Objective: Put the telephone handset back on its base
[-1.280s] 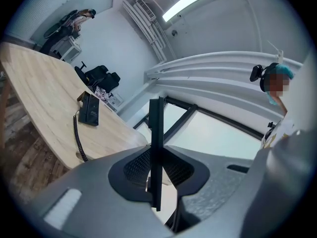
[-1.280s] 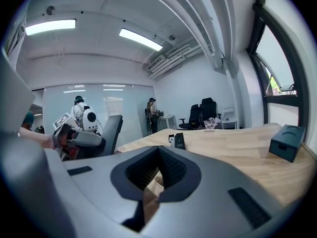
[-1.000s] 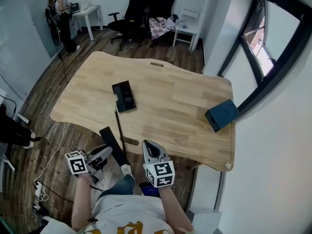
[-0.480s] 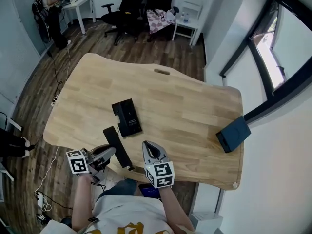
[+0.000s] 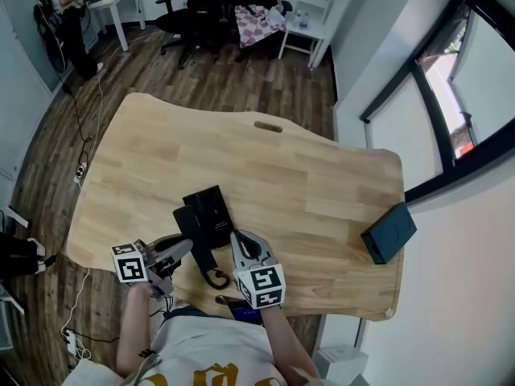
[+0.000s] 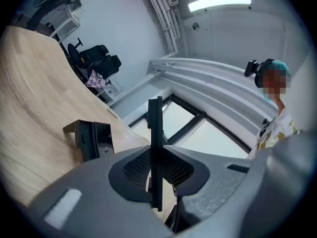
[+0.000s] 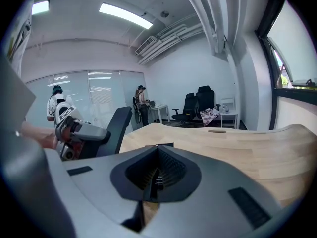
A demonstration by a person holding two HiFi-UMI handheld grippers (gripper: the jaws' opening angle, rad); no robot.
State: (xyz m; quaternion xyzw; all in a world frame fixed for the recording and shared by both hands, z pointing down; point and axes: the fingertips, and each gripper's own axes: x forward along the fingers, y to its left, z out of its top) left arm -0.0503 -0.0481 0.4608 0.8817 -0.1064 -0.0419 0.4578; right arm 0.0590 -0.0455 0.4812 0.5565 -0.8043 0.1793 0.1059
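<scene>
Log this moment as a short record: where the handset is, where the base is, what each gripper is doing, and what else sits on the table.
handset: held in the left gripper above the table's near edge, not on the base
base: flat on the wooden table, just beyond the handset
cord: curls by the near table edge
left gripper: jaws shut on the handset
right gripper: jaws together, nothing between them, close beside the handset
other: dark blue box at the table's right edge

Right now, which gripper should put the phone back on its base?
Left. The left gripper is clamped on the handset, close to the base; the right gripper is shut and empty.
</scene>
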